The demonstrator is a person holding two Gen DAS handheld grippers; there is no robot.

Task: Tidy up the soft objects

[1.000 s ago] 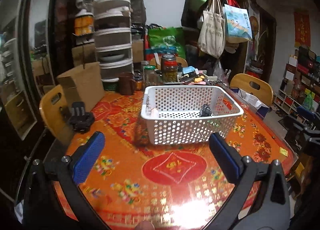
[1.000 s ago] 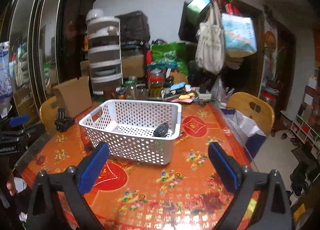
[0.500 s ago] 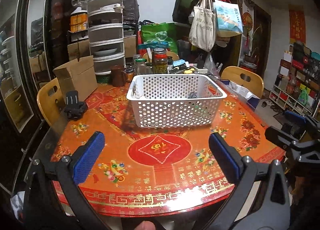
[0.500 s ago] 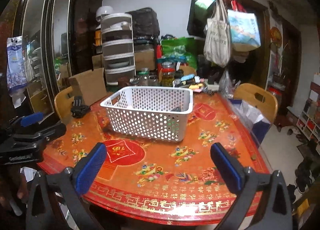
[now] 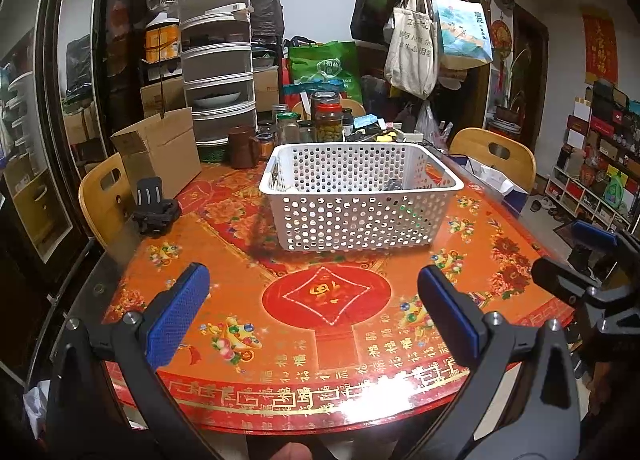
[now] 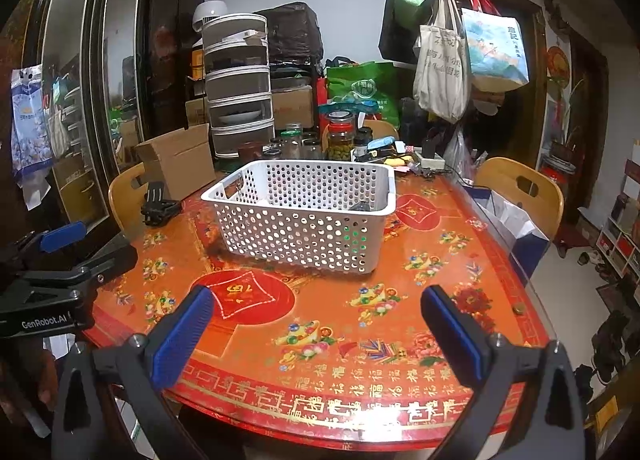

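A white perforated basket (image 5: 360, 216) stands in the middle of the orange patterned table (image 5: 328, 324); it also shows in the right wrist view (image 6: 304, 228). A dark soft object (image 5: 394, 185) lies inside it, partly hidden by the rim, and shows in the right wrist view (image 6: 360, 206). My left gripper (image 5: 314, 316) is open and empty, held back over the table's near edge. My right gripper (image 6: 316, 326) is open and empty, also over the near edge. Each gripper appears at the side of the other's view.
A black clamp-like object (image 5: 154, 208) lies on the table's left side by a cardboard box (image 5: 160, 152). Jars (image 5: 328, 122) and clutter stand behind the basket. Wooden chairs (image 5: 496, 156) stand at the left and right of the table.
Both grippers have pulled back from the basket toward the table's near edge, so the basket looks smaller and farther. Both stay open and empty.
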